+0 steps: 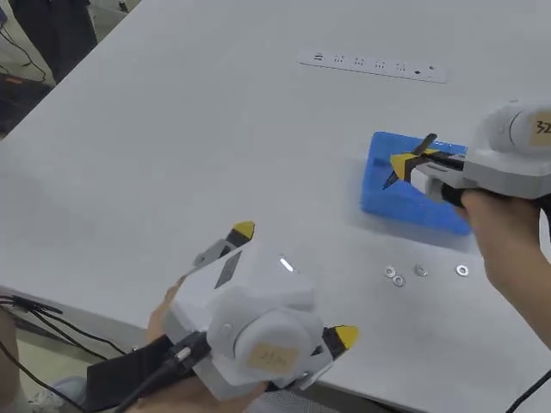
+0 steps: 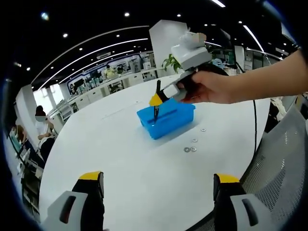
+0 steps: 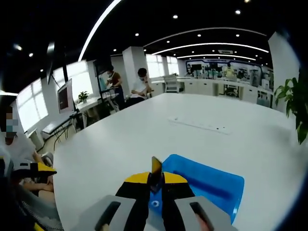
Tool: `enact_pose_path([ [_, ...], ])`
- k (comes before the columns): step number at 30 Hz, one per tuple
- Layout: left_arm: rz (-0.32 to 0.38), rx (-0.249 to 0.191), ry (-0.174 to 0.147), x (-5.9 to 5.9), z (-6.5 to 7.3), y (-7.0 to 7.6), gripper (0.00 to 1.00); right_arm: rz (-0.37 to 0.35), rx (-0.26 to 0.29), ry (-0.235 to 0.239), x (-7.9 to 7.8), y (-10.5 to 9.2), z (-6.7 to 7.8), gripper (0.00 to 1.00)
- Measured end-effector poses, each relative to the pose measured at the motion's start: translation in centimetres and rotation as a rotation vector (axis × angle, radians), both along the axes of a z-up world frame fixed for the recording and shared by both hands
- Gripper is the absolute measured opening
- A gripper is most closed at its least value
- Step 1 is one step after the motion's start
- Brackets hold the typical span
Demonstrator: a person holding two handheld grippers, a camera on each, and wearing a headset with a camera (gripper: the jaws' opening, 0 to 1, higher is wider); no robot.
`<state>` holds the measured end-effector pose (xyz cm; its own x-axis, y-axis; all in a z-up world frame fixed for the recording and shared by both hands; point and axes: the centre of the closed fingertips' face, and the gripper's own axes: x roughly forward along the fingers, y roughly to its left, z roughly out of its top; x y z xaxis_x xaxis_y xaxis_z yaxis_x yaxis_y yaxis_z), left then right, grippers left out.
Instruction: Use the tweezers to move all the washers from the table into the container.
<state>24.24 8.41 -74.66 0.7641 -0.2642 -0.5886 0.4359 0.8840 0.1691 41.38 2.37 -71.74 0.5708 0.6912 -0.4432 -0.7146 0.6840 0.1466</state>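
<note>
Several small metal washers [image 1: 399, 280] lie on the white table [image 1: 189, 146], just in front of the blue container [image 1: 405, 202]. My right gripper [image 1: 401, 164] hovers over the container, shut on black tweezers [image 1: 428, 143] that point down into it. In the right gripper view the tweezers [image 3: 156, 168] stick out between the closed yellow tips, above the container [image 3: 207, 185]. My left gripper [image 1: 294, 282] rests open and holds nothing near the table's front edge. From the left gripper view I see the container [image 2: 166, 118], the tweezers [image 2: 157, 103] and the washers [image 2: 190, 149] ahead.
A white power strip [image 1: 374, 66] lies at the far side of the table. Black cables [image 1: 34, 310] hang off the near left edge. A mesh chair [image 2: 284, 163] stands by the table. People sit at desks in the background [image 3: 127, 82].
</note>
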Motion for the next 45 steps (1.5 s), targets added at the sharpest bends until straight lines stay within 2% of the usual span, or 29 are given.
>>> enact_pose_path([
  [2,-0.001,0.000,0.000,0.0,0.0,0.0,0.97,0.006,0.010,-0.016,-0.8,-0.2,1.0,0.04],
  [9,-0.009,0.006,0.001,-0.1,0.0,-0.1,0.97,0.018,0.022,-0.072,-3.8,-1.1,3.2,0.04],
  [11,-0.008,0.009,-0.003,-0.1,0.0,-0.1,0.97,0.023,0.011,-0.073,-4.4,-1.3,3.2,0.04],
  [13,0.008,0.017,-0.021,0.1,0.3,0.3,0.97,0.025,0.008,-0.073,-5.1,-1.6,3.1,0.04],
  [17,0.032,0.015,-0.033,0.3,0.5,0.8,0.97,0.035,-0.001,-0.047,-6.3,-1.8,2.1,0.04],
  [23,0.031,0.005,-0.024,0.2,0.4,0.7,0.98,0.061,-0.051,0.030,-7.9,-1.9,-1.5,0.04],
  [26,0.028,0.011,-0.023,0.2,0.4,0.7,0.98,0.068,-0.074,0.046,-8.3,-2.0,-2.9,0.04],
  [28,0.029,0.009,-0.020,0.2,0.3,0.7,0.98,0.076,-0.084,0.074,-8.5,-2.0,-3.9,0.04],
  [33,0.028,0.011,-0.015,0.2,0.2,0.7,0.98,0.079,-0.093,0.097,-8.8,-1.9,-4.8,0.05],
  [45,0.022,0.030,-0.002,0.1,-0.2,0.5,0.98,0.088,-0.130,0.083,-9.1,-2.1,-5.5,0.05],
])
